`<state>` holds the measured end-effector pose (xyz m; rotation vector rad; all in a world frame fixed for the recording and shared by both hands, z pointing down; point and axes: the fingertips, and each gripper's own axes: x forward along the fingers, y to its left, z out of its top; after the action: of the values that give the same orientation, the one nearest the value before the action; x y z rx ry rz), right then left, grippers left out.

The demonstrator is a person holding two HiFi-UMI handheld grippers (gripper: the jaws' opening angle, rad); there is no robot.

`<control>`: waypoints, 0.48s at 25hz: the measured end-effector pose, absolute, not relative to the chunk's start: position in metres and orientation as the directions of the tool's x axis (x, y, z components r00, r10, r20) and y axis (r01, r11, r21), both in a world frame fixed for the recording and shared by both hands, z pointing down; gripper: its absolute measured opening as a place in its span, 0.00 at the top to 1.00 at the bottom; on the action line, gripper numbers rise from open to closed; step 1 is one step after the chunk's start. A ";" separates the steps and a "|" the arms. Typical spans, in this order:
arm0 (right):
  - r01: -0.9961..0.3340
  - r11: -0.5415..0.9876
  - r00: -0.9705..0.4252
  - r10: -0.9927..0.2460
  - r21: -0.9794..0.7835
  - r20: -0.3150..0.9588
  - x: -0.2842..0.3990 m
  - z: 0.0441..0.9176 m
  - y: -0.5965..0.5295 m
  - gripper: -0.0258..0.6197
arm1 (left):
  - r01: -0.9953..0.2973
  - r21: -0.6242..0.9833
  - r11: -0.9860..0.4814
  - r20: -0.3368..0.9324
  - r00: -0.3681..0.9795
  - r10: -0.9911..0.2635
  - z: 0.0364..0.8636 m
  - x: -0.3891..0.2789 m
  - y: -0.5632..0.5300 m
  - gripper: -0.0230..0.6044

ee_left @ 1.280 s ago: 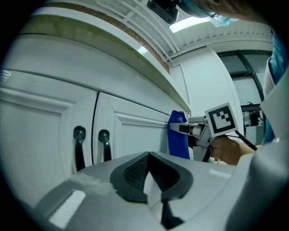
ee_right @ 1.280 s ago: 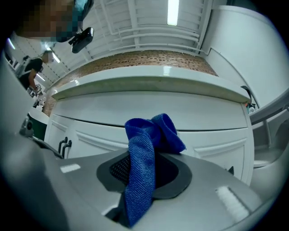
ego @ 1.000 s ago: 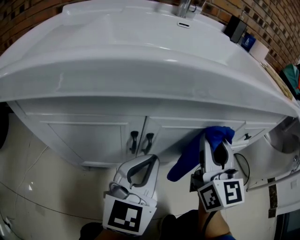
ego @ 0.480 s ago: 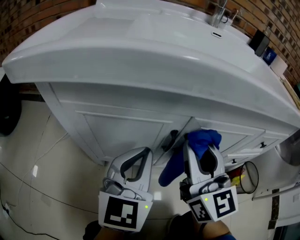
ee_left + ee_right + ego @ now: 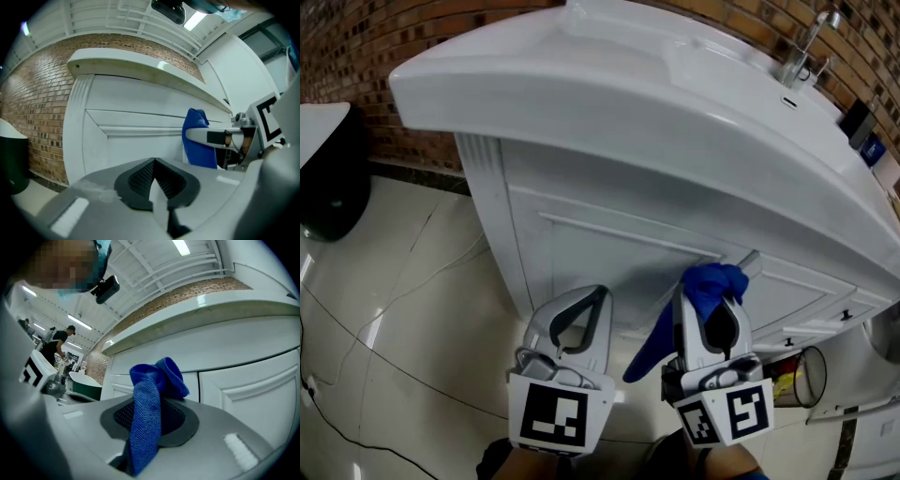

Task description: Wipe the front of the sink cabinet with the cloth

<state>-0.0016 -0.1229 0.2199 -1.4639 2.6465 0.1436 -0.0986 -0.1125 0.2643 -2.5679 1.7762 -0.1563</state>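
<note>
The blue cloth (image 5: 710, 278) is pinched in the jaws of the right gripper (image 5: 709, 305). Its bunched end sticks out past the jaw tips and its loose tail hangs down to the left of the gripper. The bunched end is right up against the cabinet front (image 5: 600, 258), at the right edge of a panelled door. It seems to touch the white surface, though the contact itself is hard to confirm. In the right gripper view the cloth (image 5: 146, 414) runs up between the two dark pads, which are closed on it, and curls over at the top.

The left gripper (image 5: 597, 294) is just beside the right one, pointing at the same door (lower on the panel and short of it). Its jaws are pressed together with nothing between them, as the left gripper view shows.

The white sink (image 5: 628, 89) overhangs the cabinet, with a metal tap (image 5: 804, 45) at its far side. A brick wall (image 5: 356, 47) stands behind, and pale floor tiles (image 5: 394, 328) spread out to the left.
</note>
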 end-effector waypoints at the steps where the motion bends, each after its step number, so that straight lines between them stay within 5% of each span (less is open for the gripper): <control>1: -0.858 0.513 -0.512 -0.848 0.027 -0.140 -0.004 0.222 -0.127 0.81 | -0.937 -0.067 -0.344 0.073 0.339 -0.938 0.265 -0.105 -0.112 0.95; 12: -0.825 0.564 -0.562 -0.815 0.030 -0.141 -0.095 0.225 -0.145 0.81 | -0.985 -0.045 -0.165 0.085 0.161 -0.983 0.274 -0.197 -0.102 0.95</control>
<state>-0.0950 -0.1448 0.2246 -1.4097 2.6790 0.1411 -0.1965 -0.1020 0.2742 -2.4098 2.0427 -0.1483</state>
